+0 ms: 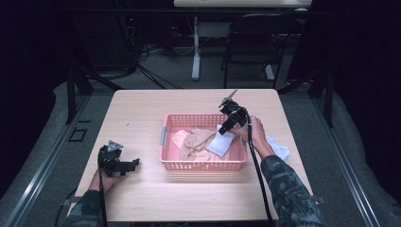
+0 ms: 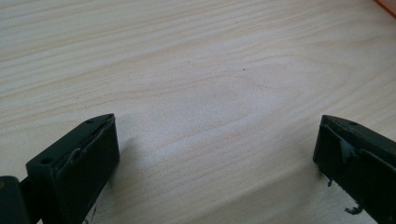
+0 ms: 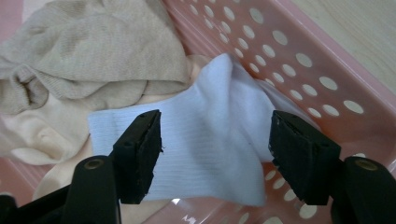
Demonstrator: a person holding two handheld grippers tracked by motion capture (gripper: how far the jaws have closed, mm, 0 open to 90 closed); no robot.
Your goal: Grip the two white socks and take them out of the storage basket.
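Note:
A pink perforated basket [image 1: 204, 165] stands at the table's middle, holding beige socks [image 1: 193, 142] and a white sock [image 1: 221, 143] at its right end. In the right gripper view the white sock [image 3: 210, 149] lies flat against the basket wall [image 3: 299, 60], beside the beige socks [image 3: 88, 56]. My right gripper [image 1: 227, 124] hovers over the basket's right end, open, jaws spread on either side of the white sock without touching it [image 3: 215, 158]. My left gripper [image 1: 130, 165] rests open near the table's front left, over bare wood [image 2: 215, 149].
Another white sock [image 1: 279, 149] lies on the table right of the basket, behind the right hand. A chair [image 1: 253, 42] and a desk leg [image 1: 196, 47] stand beyond the table's far edge. The light wooden table [image 1: 142, 113] has bare wood left of the basket.

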